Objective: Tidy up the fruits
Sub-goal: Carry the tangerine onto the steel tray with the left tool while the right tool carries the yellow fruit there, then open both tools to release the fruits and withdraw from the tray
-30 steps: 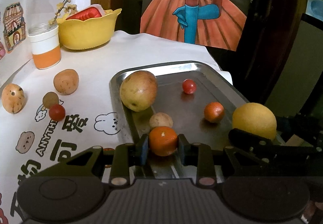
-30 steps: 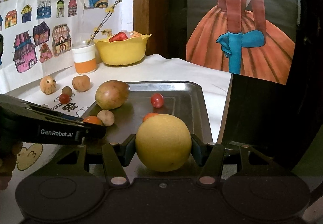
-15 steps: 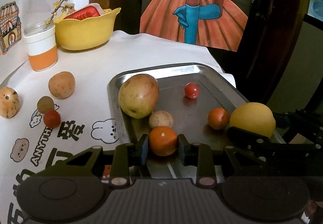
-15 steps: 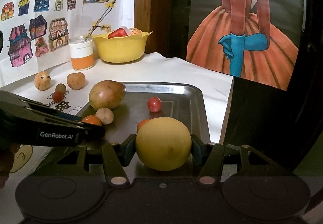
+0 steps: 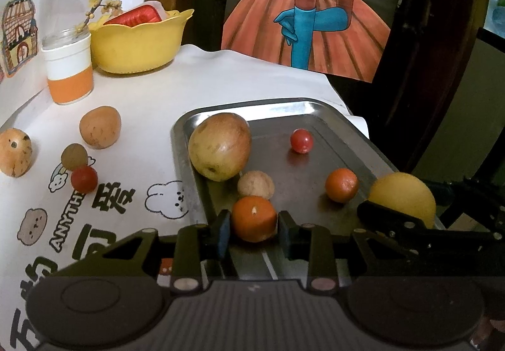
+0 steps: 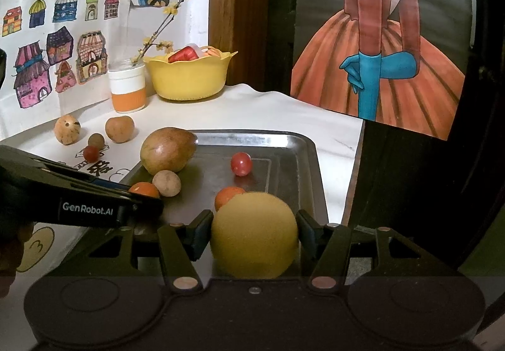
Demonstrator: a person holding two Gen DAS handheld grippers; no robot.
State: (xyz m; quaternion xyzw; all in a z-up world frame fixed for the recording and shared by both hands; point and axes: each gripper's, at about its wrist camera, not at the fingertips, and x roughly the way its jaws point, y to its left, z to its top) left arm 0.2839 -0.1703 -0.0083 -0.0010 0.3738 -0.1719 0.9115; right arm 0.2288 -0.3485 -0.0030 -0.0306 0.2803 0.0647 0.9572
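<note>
At the lower edge of both frames, two pairs of tongs work a metal tray point(image 5: 344, 126): the left tongs point(image 5: 254, 226) clamp a small orange point(image 5: 253, 218), the right tongs point(image 6: 254, 234) a large yellow fruit point(image 6: 254, 235). Both seem ready to be set down; release likely comes next.

Looks like a home corner: hand-drawn children's house pictures point(image 6: 47, 66) taped to the wall, a white cartoon-printed tablecloth point(image 5: 142, 104), a yellow plastic bowl point(image 5: 139, 44), a flower-twig jar point(image 5: 68, 66).
</note>
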